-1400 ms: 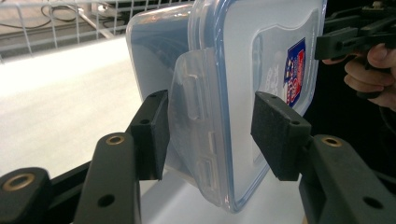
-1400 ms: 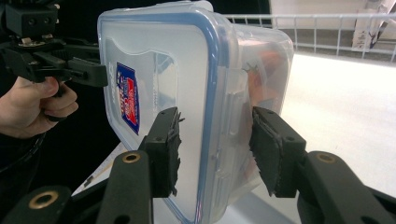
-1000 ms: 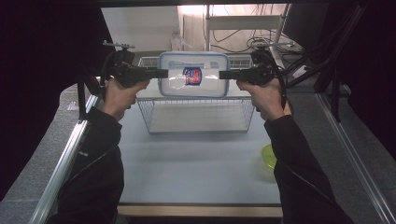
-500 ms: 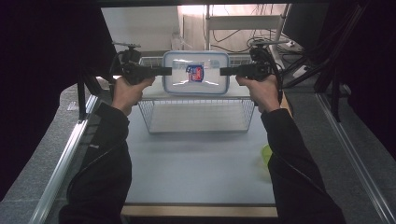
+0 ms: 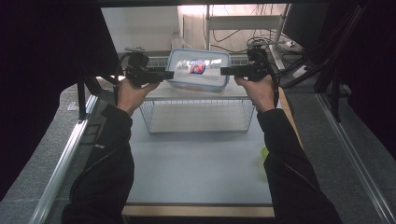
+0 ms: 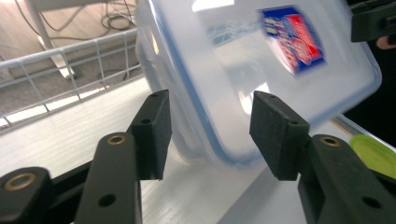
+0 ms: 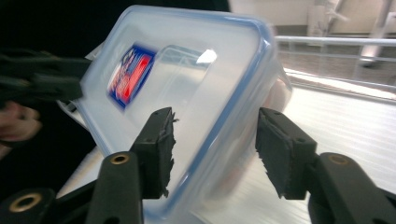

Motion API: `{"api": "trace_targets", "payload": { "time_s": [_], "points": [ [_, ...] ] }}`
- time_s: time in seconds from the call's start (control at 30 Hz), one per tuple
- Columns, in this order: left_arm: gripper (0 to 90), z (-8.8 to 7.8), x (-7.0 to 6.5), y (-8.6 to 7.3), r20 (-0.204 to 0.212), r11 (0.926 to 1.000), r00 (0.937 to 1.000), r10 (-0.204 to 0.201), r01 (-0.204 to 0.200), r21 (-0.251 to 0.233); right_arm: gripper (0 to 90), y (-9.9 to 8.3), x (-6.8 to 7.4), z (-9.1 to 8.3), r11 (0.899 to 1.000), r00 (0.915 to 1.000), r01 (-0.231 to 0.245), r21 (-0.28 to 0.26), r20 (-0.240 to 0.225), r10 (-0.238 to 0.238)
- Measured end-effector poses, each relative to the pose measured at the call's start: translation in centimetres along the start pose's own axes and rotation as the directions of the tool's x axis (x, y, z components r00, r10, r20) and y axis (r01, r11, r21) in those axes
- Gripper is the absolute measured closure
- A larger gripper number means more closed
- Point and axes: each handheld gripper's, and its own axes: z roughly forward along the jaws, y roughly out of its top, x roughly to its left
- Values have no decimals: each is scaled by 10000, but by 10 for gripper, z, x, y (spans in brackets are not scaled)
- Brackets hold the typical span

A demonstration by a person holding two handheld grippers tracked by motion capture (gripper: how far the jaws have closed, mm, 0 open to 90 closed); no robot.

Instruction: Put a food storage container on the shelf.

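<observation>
A clear plastic container [image 5: 198, 70] with a blue-rimmed lid and a red-and-blue label is tilted over the far end of a white wire basket [image 5: 198, 116]. My left gripper [image 5: 169, 74] is at its left end. The container's corner [image 6: 219, 116] sits between those jaws, and both pads look pressed on it. At the other end is my right gripper [image 5: 224, 71]. Its jaws have just been opening, and the blurred container edge [image 7: 219, 116] still lies between them, no longer squeezed.
A green round lid [image 5: 264, 152] lies on the grey table [image 5: 196, 172] at the right, half under my right sleeve, and also shows as a green disc [image 6: 375, 155]. Metal rails run along both table sides. A shelf frame and cables stand beyond the basket.
Both hands have eased a little forward and down with the container. Its lid is now turned more toward the high camera.
</observation>
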Motion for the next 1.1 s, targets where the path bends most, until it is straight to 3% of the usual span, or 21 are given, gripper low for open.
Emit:
{"api": "trace_targets", "payload": {
  "time_s": [0.03, 0.1, 0.17, 0.3, 0.4, 0.47, 0.57, 0.63, 0.73, 0.83, 0.9, 1.03, 1.1],
  "points": [
    [545, 0, 1, -1, 123, 9995, 9996, -241, 243, -204, 536, 0, -2, 0, 10000, 10000, 21, 80, 46, -21],
    [552, -1, 1, -2, 416, 9989, 9990, -170, 188, -427, 549, -1, -2, 0, 9998, 9998, 183, 32, -26, -183],
    [549, -1, -2, -2, 261, 9989, 9997, -22, 34, -478, 556, 0, 3, 3, 9979, 9969, 644, 60, 452, -646],
    [543, -1, -4, -5, 215, 9979, 9997, -79, 92, -644, 565, 1, 7, 5, 9945, 9911, 1048, -47, 826, -1041],
    [489, -2, -6, -9, 257, 9980, 9997, -60, 76, -632, 611, -2, 7, 1, 9916, 9890, 1276, -230, 780, -1255],
    [492, -5, -10, -15, 75, 9973, 9993, 360, -354, -648, 628, -6, 6, -3, 9915, 9908, 1254, -343, 550, -1234],
    [511, -6, -11, -26, 102, 9974, 9983, 565, -560, -461, 659, -16, 6, -13, 9899, 9915, 1298, -568, 37, -1298],
    [526, -4, -11, -31, -37, 9972, 9976, 694, -695, -276, 661, -24, 9, -16, 9842, 9850, 1704, -479, 352, -1689],
    [576, 1, -10, -36, -64, 9972, 9976, 693, -694, -276, 660, -34, 9, -11, 9819, 9815, 1893, -68, 308, -1890],
    [634, 7, -9, -36, -116, 9980, 9980, 620, -621, -121, 725, -38, 8, -2, 9822, 9813, 1880, 48, 402, -1880],
    [655, 8, -9, -35, -366, 9980, 9973, 637, -639, -31, 752, -38, 7, 3, 9814, 9796, 1918, 65, 591, -1919],
    [723, 6, -1, -36, -503, 9996, 9985, 221, -230, -162, 785, -38, 5, 10, 9875, 9870, 1569, -125, 370, -1563],
    [736, 7, 2, -36, -498, 9998, 9987, -51, 42, -176, 785, -38, 7, 15, 9873, 9867, 1586, -70, 387, -1582]
  ]
}}
